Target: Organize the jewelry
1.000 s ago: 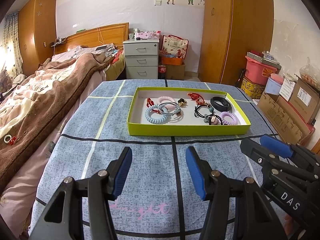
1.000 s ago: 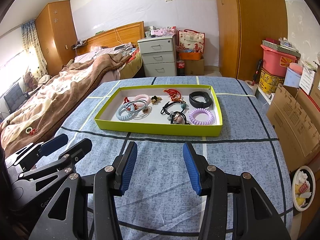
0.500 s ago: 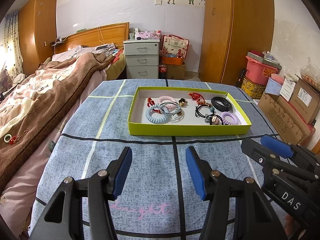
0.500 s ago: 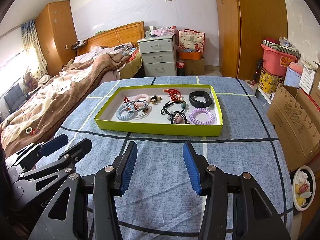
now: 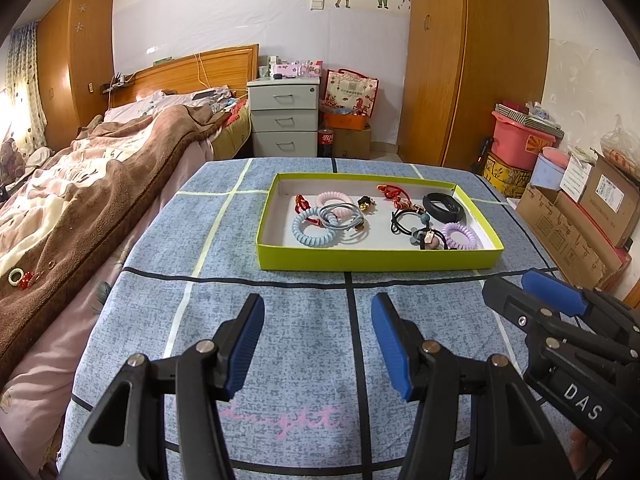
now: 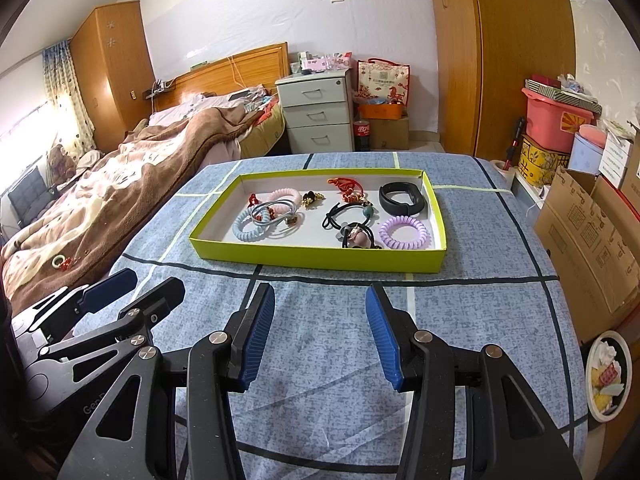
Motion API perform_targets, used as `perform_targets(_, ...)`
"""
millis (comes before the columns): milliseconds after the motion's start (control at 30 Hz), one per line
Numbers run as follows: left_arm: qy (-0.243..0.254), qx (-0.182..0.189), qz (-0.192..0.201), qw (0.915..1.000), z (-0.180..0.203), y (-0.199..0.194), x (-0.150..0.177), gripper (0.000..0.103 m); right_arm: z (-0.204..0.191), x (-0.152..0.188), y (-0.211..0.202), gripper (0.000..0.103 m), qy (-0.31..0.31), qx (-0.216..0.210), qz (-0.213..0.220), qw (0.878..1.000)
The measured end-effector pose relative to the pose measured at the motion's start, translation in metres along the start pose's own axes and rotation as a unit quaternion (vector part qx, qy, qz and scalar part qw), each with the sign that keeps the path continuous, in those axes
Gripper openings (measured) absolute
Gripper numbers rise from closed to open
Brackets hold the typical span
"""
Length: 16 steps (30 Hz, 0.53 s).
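Observation:
A lime-green tray [image 5: 376, 258] [image 6: 320, 258] sits on the blue checked tablecloth ahead of both grippers. It holds several hair ties and trinkets: a light blue coil tie [image 5: 313, 233] [image 6: 248, 227], a pink coil tie [image 5: 334, 199], a purple coil tie [image 5: 461, 236] [image 6: 404, 233], a black band [image 5: 444, 207] [image 6: 401, 199] and a red ornament [image 6: 345, 186]. My left gripper [image 5: 318, 340] is open and empty, short of the tray. My right gripper [image 6: 320, 330] is open and empty beside it, also short of the tray. Each gripper shows in the other's view.
A bed with a brown blanket [image 5: 92, 184] runs along the table's left side; a small ring and red trinket [image 5: 20, 278] lie on it. Cardboard boxes [image 6: 592, 232] stand at the right. A grey drawer unit [image 5: 284, 116] stands behind.

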<state>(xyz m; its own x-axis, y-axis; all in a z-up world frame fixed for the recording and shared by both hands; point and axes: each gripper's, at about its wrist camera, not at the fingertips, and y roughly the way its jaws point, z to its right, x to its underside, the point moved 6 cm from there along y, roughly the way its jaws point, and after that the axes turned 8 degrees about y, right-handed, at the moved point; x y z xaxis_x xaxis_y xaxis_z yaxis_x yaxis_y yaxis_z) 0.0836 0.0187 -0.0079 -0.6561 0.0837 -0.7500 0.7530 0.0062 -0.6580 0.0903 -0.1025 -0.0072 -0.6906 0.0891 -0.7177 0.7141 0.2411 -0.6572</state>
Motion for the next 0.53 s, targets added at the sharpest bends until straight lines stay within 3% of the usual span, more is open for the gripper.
perform_targets(533,0.000,0.002,0.001,1.0000,-0.0002,0.0016,0.0016,0.058,-0.0004,0.0000,0.0007,0.048,0.001,0.000,0.000,1.000)
